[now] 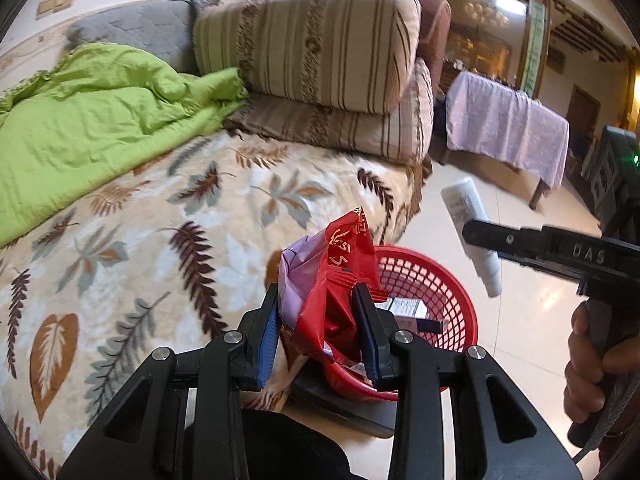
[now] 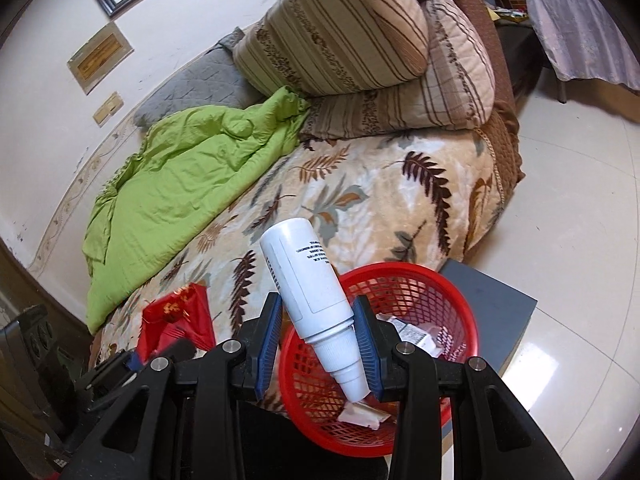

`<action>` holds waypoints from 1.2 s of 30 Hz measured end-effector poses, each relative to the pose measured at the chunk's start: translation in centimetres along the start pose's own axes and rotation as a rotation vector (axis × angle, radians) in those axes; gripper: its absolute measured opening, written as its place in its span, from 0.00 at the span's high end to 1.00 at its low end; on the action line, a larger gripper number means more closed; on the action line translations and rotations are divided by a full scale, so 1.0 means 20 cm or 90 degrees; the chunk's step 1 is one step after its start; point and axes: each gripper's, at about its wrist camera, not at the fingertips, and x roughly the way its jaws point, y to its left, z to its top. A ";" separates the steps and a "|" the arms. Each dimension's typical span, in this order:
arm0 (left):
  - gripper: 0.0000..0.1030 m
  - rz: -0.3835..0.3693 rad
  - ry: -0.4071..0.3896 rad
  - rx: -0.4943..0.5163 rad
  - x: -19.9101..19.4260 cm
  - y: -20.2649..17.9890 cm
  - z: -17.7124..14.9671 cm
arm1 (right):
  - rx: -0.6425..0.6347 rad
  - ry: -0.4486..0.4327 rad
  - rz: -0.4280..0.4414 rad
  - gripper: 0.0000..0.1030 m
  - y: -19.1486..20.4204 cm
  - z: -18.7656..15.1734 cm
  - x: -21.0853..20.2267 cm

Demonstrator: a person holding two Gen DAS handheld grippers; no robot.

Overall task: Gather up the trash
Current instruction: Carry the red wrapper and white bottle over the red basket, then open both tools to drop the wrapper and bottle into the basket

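Observation:
My left gripper [image 1: 318, 300] is shut on a crumpled red snack wrapper [image 1: 340, 280] with a pale purple wrapper pressed against it, held just left of the red mesh basket [image 1: 452, 292]. My right gripper [image 2: 318, 308] is shut on a white plastic bottle [image 2: 308, 280], tilted cap-down over the basket [image 2: 420, 280]. The same bottle [image 1: 472, 224] hangs above the basket's right rim in the left wrist view. Small boxes and paper scraps [image 2: 412, 334] lie inside the basket. The red wrapper [image 2: 180, 316] shows at lower left in the right wrist view.
The basket stands on a grey block [image 2: 496, 296] on a shiny tiled floor, beside a bed with a leaf-print blanket [image 1: 160, 240]. A green quilt [image 1: 80, 128] and striped pillows [image 1: 320, 44] lie on the bed. A cloth-covered table [image 1: 508, 124] stands beyond. A hand [image 1: 588, 364] grips the right tool.

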 end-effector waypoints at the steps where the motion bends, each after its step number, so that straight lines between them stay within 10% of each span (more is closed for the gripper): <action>1: 0.67 -0.001 0.007 0.001 0.02 -0.01 -0.01 | 0.004 0.002 -0.003 0.62 -0.02 0.00 0.01; 33: 0.67 0.002 0.068 0.037 0.24 -0.11 -0.05 | 0.036 0.021 -0.023 0.60 -0.16 -0.03 0.08; 36: 0.43 -0.004 0.078 0.036 0.27 -0.12 -0.03 | 0.040 0.031 -0.041 0.59 -0.16 -0.02 0.11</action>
